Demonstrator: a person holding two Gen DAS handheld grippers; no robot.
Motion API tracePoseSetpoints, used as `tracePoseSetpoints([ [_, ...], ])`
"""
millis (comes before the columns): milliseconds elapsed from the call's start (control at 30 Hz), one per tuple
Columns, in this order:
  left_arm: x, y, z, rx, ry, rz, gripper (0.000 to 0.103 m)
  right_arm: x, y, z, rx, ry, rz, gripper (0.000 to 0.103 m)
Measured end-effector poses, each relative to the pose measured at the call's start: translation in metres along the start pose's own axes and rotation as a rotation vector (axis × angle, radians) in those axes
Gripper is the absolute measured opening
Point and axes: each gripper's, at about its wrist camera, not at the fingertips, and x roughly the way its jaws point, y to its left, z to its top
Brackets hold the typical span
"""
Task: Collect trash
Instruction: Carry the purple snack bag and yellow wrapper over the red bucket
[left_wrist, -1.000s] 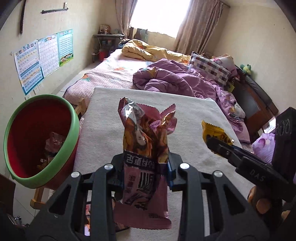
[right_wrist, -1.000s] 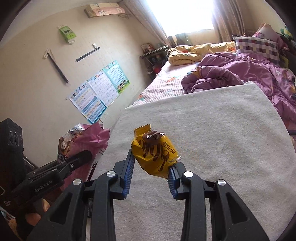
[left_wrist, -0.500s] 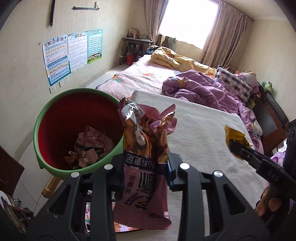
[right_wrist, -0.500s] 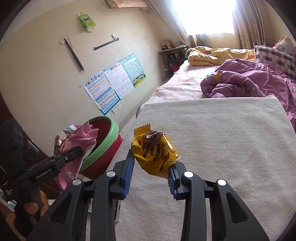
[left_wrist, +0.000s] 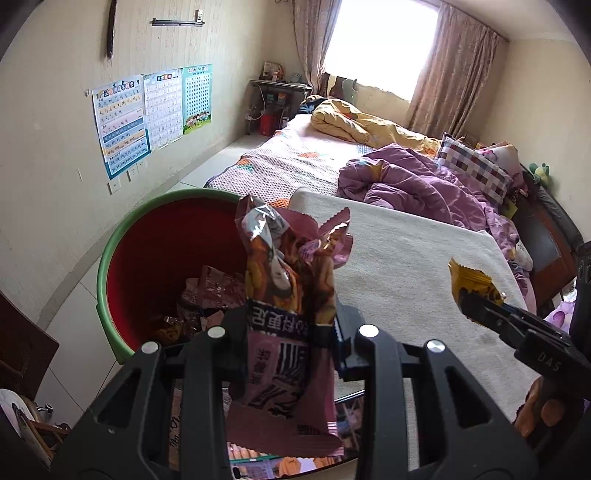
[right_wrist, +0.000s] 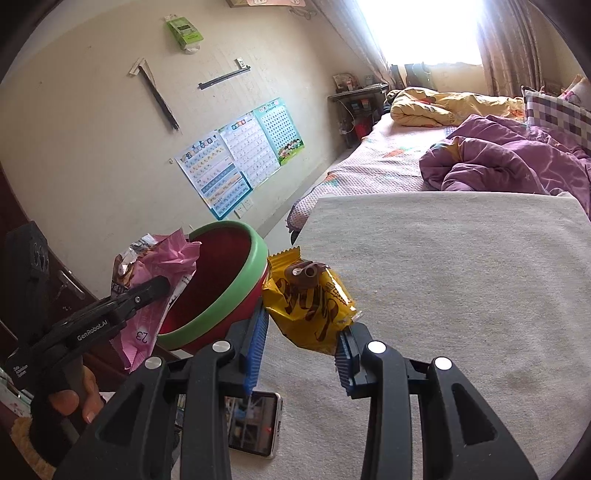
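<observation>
Both wrappers carried closer to red bin (left_wrist: 155, 258), pink wrapper (left_wrist: 288, 314) clamped by left gripper (left_wrist: 290, 332), yellow wrapper (right_wrist: 314, 306) pinched by right gripper (right_wrist: 301, 332).

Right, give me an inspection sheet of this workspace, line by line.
Surface: beige mat, bare ahead of the fingers.
Job's things: pink snack bag and yellow wrapper, both lifted; red bin with a green rim beside the mat, wrappers already inside.
Clutter: phone at the mat's near edge.
Grippers: left gripper shut on the pink snack bag; right gripper shut on the yellow wrapper.
Cables: nothing seen.
Surroundings: bed with purple quilt, wall posters, bright window.
</observation>
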Motion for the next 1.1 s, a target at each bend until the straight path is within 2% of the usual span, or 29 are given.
tracePoseSetpoints([
  [533,0.009,0.045,0.008,0.017,0.008,-0.005,0.031,0.034,0.042,0.005,-0.007,-0.004,-0.011,0.034],
  [1100,0.016,0.087,0.009,-0.005,0.026,0.012,0.031,0.071,0.087,0.013,-0.046,0.020,0.039,0.034],
])
